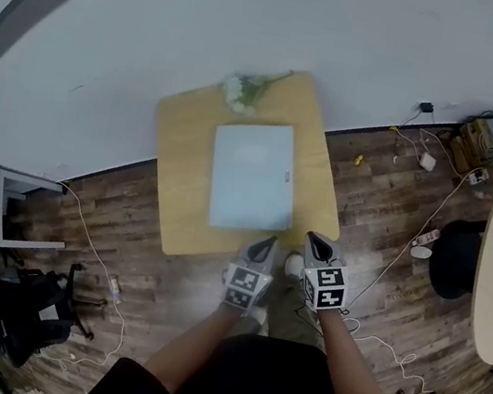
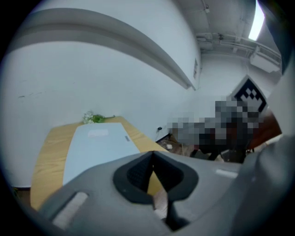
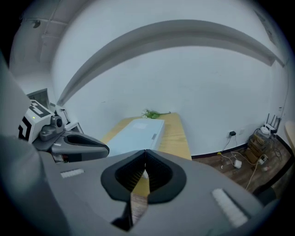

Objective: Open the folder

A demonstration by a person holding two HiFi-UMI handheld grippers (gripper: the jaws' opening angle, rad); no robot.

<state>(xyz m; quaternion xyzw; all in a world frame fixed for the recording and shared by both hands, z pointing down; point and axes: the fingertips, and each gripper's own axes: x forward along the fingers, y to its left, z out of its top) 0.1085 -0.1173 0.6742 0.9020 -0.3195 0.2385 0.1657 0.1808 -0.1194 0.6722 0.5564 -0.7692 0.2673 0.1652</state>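
- The left gripper (image 1: 271, 241) and the right gripper (image 1: 313, 239) hang side by side, a small gap between them. Each has its jaws closed tip to tip and holds nothing.
- Both tips sit at the near edge of the wooden table (image 1: 170, 178).
- Just ahead of the jaws the pale blue folder (image 1: 252, 175) lies flat and closed, its near edge close to the table's near edge. Bare wood runs along both its sides.
- Beyond the folder's far edge, a flower sprig (image 1: 246, 90) lies at the table's far edge, by the white wall (image 1: 165, 17).
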